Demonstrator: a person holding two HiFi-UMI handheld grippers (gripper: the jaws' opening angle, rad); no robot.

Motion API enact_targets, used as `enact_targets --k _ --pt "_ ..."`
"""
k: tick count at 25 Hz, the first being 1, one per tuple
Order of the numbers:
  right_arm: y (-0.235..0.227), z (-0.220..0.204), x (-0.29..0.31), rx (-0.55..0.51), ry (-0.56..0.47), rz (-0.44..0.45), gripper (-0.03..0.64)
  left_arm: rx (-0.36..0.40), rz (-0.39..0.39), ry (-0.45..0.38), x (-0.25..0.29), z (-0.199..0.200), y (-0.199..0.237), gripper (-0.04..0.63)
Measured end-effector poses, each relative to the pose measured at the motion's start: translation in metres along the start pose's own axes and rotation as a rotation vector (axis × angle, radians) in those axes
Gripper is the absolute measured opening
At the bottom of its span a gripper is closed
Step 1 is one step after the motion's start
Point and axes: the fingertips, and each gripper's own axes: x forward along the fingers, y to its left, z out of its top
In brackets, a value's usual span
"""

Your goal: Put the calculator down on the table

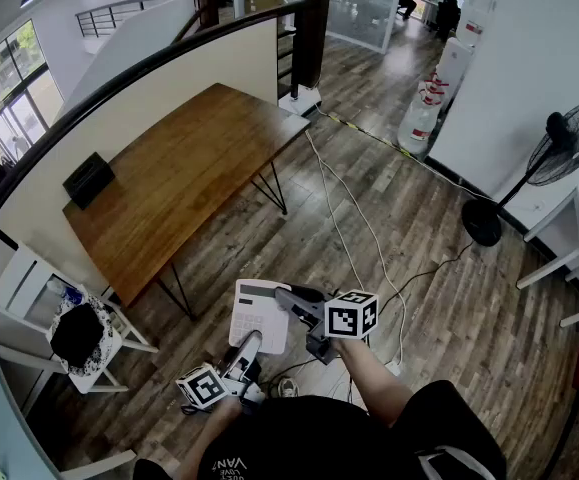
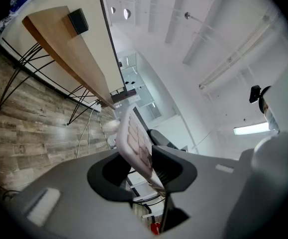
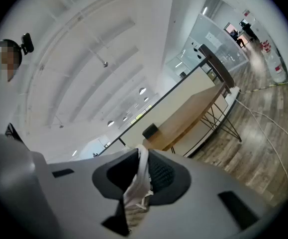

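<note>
A white calculator hangs in the air over the wooden floor, well short of the long wooden table. My left gripper holds its near edge from below. In the left gripper view the calculator stands tilted between the jaws, keys against the right pad; my left gripper is shut on it. My right gripper grips the calculator's right side. In the right gripper view the calculator shows edge-on, pinched between both pads of my right gripper. The table lies ahead.
A black box sits on the table's far left end. A white chair and a stool with a black item stand left of me. Cables run across the floor; a standing fan is at right.
</note>
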Motion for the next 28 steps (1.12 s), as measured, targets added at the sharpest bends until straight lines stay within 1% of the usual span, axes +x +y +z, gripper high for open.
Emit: enact_targets --k 2,7,11,14,18,20,22,26,28 --pt "-0.002 -0.001 -0.002 -0.01 -0.003 0.0 0.067 -0.02 0.012 0.002 0.002 -0.002 -0.004 0.137" --pt "-0.008 0.001 0.002 -0.025 -0.009 -0.004 0.067 -0.043 0.017 -0.009 0.008 -0.002 -0.001 0.133" --pt "-0.019 0.005 0.016 -0.035 0.003 -0.027 0.067 -0.065 0.048 0.0 0.015 0.004 0.014 0.133" --pt "-0.034 0.011 0.031 -0.051 0.014 -0.05 0.067 -0.076 0.032 -0.008 0.028 0.016 0.026 0.133" --pt "-0.058 0.027 0.059 -0.067 -0.009 -0.076 0.069 -0.135 0.03 -0.019 0.05 0.039 0.046 0.132" --pt "-0.073 0.041 0.074 -0.073 -0.023 -0.097 0.069 -0.141 0.023 -0.017 0.065 0.056 0.056 0.129" --pt "-0.087 0.057 0.089 -0.081 -0.034 -0.111 0.07 -0.163 0.027 -0.011 0.083 0.073 0.065 0.129" --pt "-0.113 0.09 0.122 -0.115 -0.038 -0.13 0.071 -0.157 0.0 -0.001 0.117 0.114 0.078 0.129" --pt "-0.123 0.105 0.137 -0.128 -0.041 -0.144 0.072 -0.172 0.004 0.006 0.13 0.131 0.087 0.129"
